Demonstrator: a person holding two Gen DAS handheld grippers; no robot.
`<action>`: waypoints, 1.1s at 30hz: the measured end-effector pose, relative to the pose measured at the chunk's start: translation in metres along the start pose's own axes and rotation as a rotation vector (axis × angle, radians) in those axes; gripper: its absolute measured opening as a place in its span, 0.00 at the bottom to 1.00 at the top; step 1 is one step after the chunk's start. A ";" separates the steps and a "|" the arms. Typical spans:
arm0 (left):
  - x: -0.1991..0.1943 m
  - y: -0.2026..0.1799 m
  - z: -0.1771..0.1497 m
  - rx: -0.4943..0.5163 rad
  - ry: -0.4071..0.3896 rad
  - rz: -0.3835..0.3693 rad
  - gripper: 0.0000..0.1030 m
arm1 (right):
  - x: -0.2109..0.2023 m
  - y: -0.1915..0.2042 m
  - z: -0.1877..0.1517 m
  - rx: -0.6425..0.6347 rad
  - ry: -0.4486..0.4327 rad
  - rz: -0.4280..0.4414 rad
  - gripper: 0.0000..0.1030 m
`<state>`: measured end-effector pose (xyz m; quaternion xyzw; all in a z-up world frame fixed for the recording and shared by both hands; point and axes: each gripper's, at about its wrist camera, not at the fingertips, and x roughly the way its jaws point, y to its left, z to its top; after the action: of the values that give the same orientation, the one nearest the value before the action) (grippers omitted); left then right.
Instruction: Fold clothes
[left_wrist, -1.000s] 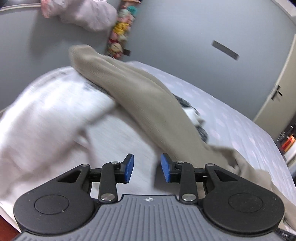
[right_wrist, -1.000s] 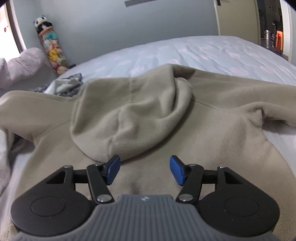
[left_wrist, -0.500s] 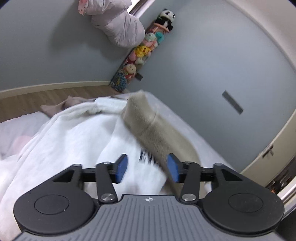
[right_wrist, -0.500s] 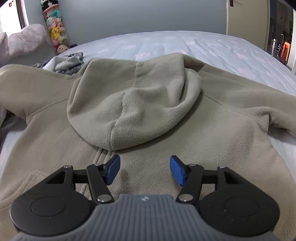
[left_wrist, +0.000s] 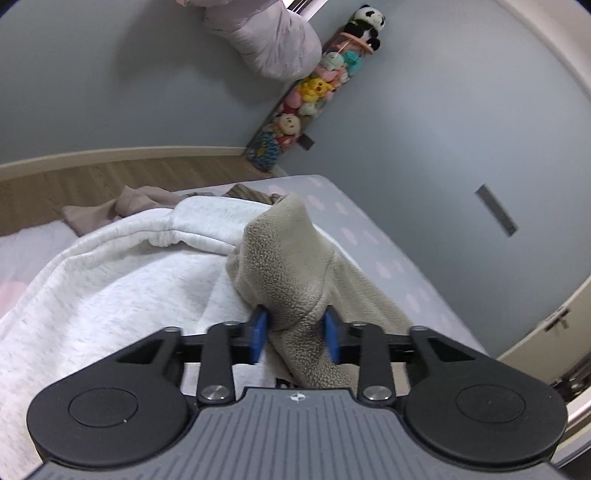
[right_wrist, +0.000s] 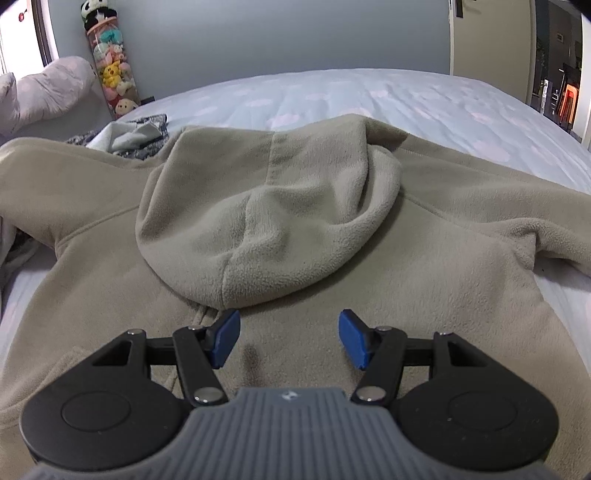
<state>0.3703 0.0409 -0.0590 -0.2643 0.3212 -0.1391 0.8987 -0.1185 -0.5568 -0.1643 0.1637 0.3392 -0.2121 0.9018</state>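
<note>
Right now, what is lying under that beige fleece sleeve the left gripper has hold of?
The beige fleece sleeve, pinched in the left gripper, lies over a white sweatshirt on the bed. What lies beneath the white sweatshirt is covered.

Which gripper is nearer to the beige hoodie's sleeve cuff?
Left. The left gripper has just closed its jaws on the sleeve cuff, fleece pinched between its pads. The right gripper hovers open over the hoodie body, below the hood.
</note>
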 end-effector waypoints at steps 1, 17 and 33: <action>-0.002 -0.004 0.000 0.019 -0.004 0.014 0.21 | -0.001 -0.002 0.000 0.010 -0.007 0.003 0.61; -0.113 -0.267 -0.043 0.381 -0.091 -0.261 0.16 | -0.014 -0.027 0.004 0.178 -0.087 0.039 0.61; -0.039 -0.433 -0.240 0.481 0.224 -0.476 0.14 | -0.026 -0.082 0.014 0.397 -0.223 0.058 0.61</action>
<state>0.1501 -0.3913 0.0477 -0.0955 0.3051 -0.4443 0.8369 -0.1690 -0.6266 -0.1488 0.3230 0.1840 -0.2654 0.8896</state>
